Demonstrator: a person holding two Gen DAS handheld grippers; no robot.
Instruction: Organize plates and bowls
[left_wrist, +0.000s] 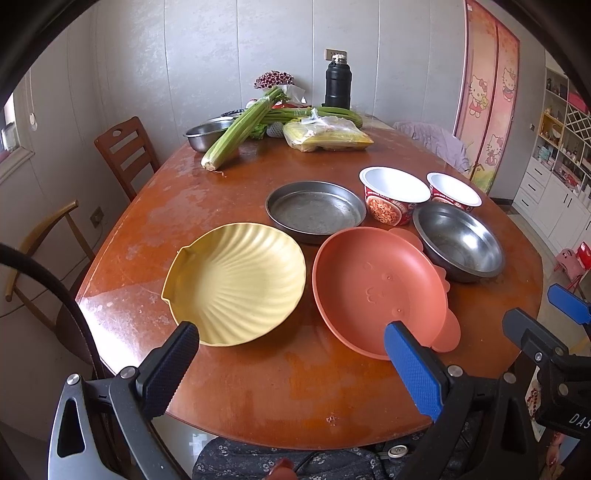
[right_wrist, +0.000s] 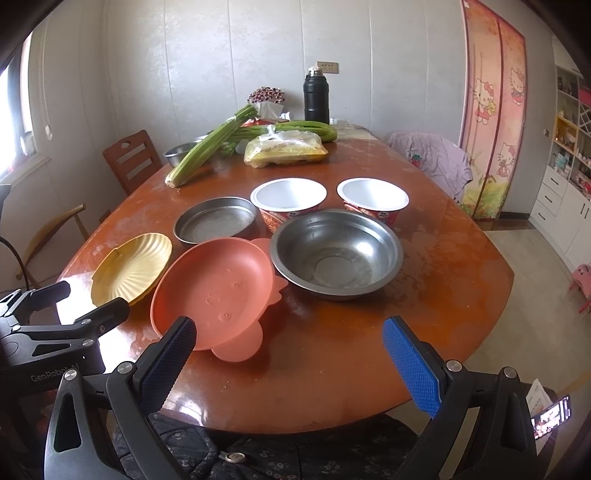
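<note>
The left gripper (left_wrist: 291, 362) hangs over the near edge of the table with its jaws spread wide and nothing between them. The right gripper (right_wrist: 290, 354) does the same, also wide and empty.

Just ahead of the left jaws lies the pale yellow shell-shaped plastic plate (left_wrist: 236, 284), its ribbed rim almost at the black pad. I judge it light and stiff; the ribs should give some hold, and the near rim is the natural place to pinch.

Between the two grippers lies the salmon-pink round plastic plate with small ear-like tabs (right_wrist: 214, 291). It looks matte, light and not fragile. Its near rim, or one of the tabs, seems easy to take.

Ahead of the right jaws sits the wide stainless steel bowl (right_wrist: 336, 254), smooth and shiny. It is probably slippery, so a grip over the thin rim is safer than one on the wall.

Further out is the flat-bottomed dull metal pan (right_wrist: 216, 223), and behind it two red printed paper noodle bowls with white insides (right_wrist: 288, 201), which probably crush under a strong squeeze.

All rest on the worn, glossy reddish-brown wooden table (right_wrist: 443, 266).
</note>
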